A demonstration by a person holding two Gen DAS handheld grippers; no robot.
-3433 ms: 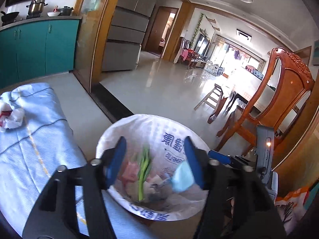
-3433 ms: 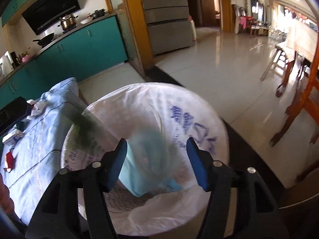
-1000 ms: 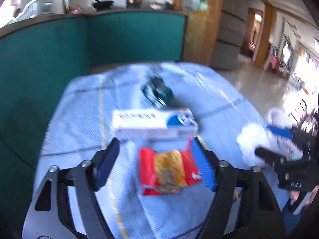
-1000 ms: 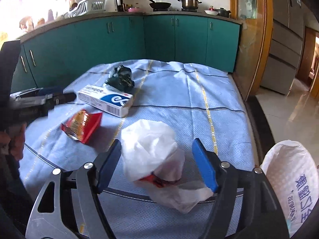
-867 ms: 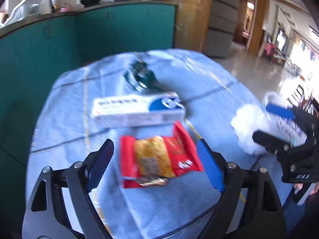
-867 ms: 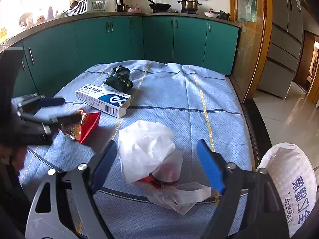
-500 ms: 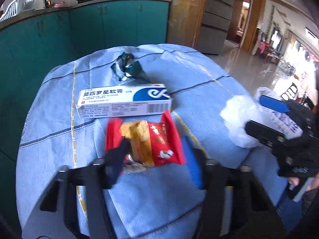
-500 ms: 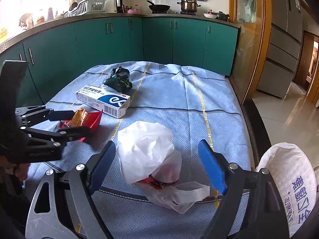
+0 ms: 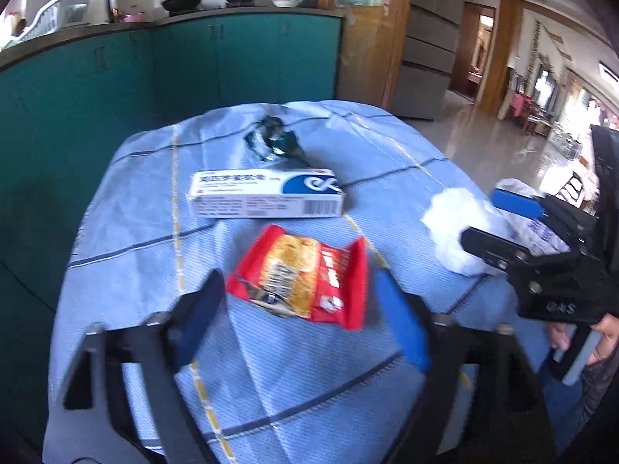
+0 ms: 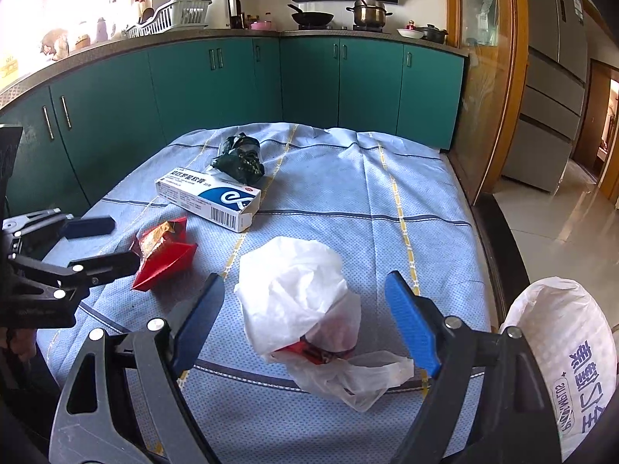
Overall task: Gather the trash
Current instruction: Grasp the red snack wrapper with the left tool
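Left wrist view: a red snack wrapper (image 9: 305, 276) lies on the blue cloth (image 9: 271, 386) that covers the table, between the two blue pads of the left gripper (image 9: 300, 323). The jaws have just been opening and stand wide, and neither pad touches the wrapper. Beyond it, toward the far edge, a white and blue carton (image 9: 267, 198) lies flat, and past that a dark crumpled wrapper (image 9: 272, 143). At the right edge of this view the right gripper (image 9: 503, 224) reaches in from the side, a hand (image 9: 603, 332) behind it, with only a white lump of plastic bag (image 9: 452, 224) showing between its fingers.

The right wrist view shows that bag in full: a crumpled white plastic bag (image 10: 309, 309) with something red inside it, lying near the cloth's near edge between the right gripper's (image 10: 305, 321) blue pads. These jaws also stand wide, clear of the bag on both sides. This view alone shows the lined trash bin (image 10: 561, 348) past the table's right edge, low at the near right corner. It shows the left gripper (image 10: 96, 243) from the side, one finger on either side of the red snack wrapper (image 10: 162, 257). The carton (image 10: 211, 195) and dark wrapper (image 10: 240, 158) lie further back. Teal cabinets (image 10: 232, 85) stand behind the table.
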